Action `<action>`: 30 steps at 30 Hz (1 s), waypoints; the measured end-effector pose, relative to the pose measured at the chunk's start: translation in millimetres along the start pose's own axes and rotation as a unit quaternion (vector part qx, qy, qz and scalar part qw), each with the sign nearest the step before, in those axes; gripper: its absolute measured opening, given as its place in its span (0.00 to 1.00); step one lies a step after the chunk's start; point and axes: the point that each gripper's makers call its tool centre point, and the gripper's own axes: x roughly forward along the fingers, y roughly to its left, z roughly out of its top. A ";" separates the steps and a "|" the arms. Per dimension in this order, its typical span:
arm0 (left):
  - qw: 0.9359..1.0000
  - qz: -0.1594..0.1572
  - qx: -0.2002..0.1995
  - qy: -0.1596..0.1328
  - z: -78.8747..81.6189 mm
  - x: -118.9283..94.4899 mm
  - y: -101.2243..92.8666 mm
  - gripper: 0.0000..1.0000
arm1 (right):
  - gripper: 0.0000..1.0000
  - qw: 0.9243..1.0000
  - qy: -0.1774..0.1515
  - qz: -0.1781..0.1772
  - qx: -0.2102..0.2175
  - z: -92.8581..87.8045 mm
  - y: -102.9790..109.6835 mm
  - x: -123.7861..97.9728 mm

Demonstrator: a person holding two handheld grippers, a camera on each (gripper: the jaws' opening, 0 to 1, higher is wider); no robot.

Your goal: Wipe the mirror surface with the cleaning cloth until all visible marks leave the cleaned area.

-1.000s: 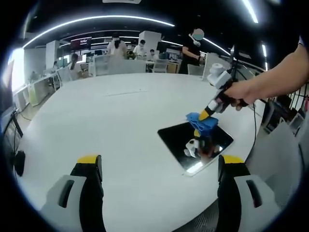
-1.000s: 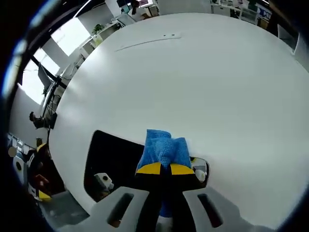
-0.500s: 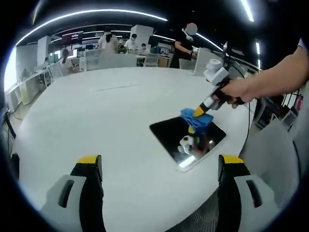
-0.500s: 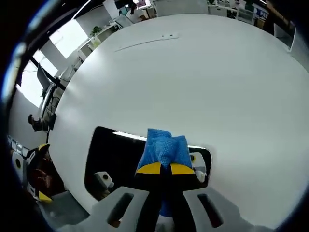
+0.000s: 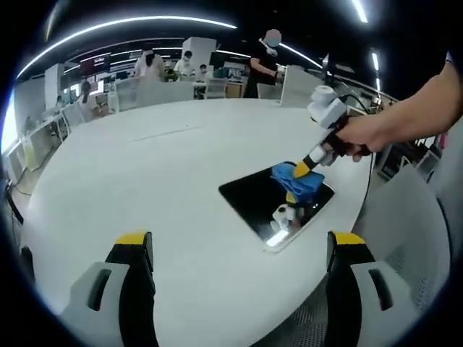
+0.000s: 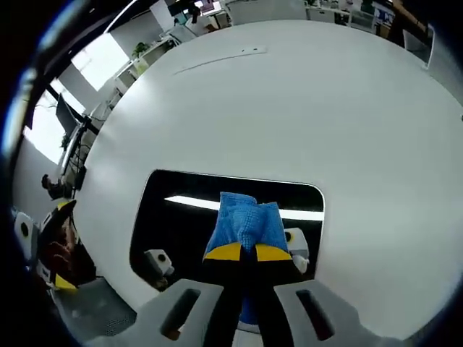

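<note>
- The right hand-held gripper (image 6: pixel 242 252) has its yellow-tipped jaws pressed together on a blue cloth (image 6: pixel 244 220), pinching it between them.
- In the right gripper view the cloth sits over the near middle of the mirror (image 6: pixel 181 217), a dark rectangle with rounded corners lying flat on the white worktop (image 6: pixel 289 108).
- A bright strip of ceiling light reflects across the mirror on either side of the cloth.
- In the left gripper view the right hand-held gripper (image 5: pixel 302 169) comes in from the right, held by a person's hand (image 5: pixel 354 137), and it holds the cloth (image 5: pixel 298 178) down on the far right corner of the mirror (image 5: pixel 253 199).
- The mirror lies near the right edge of the worktop (image 5: pixel 145 181), and it shows a reflection of the gripper below the cloth.
- The left hand-held gripper (image 5: pixel 242 249) hangs above the near part of the worktop with its two jaws spread wide apart and nothing between them; it stays well apart from the mirror.
- Beyond the worktop the left gripper view shows an open office with desks and several people (image 5: pixel 260 69) standing far off.
- Whether any marks remain on the mirror cannot be told from these views.
</note>
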 end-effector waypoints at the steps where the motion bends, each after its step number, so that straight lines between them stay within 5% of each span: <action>1: 1.000 0.000 0.002 0.002 -0.9 -0.2 0.3 0.99 | 0.00 1.000 0.002 0.000 -0.002 -2.7 1.0 -1.0; 15: 0.999 -0.018 0.026 -0.003 2.1 4.6 -10.8 0.99 | 0.00 1.000 -0.001 0.002 0.007 -21.2 7.1 -6.6; 30: 1.000 -0.015 0.007 0.003 -5.5 2.0 -12.3 0.99 | 0.00 1.000 -0.007 0.010 0.006 -44.7 14.2 -14.7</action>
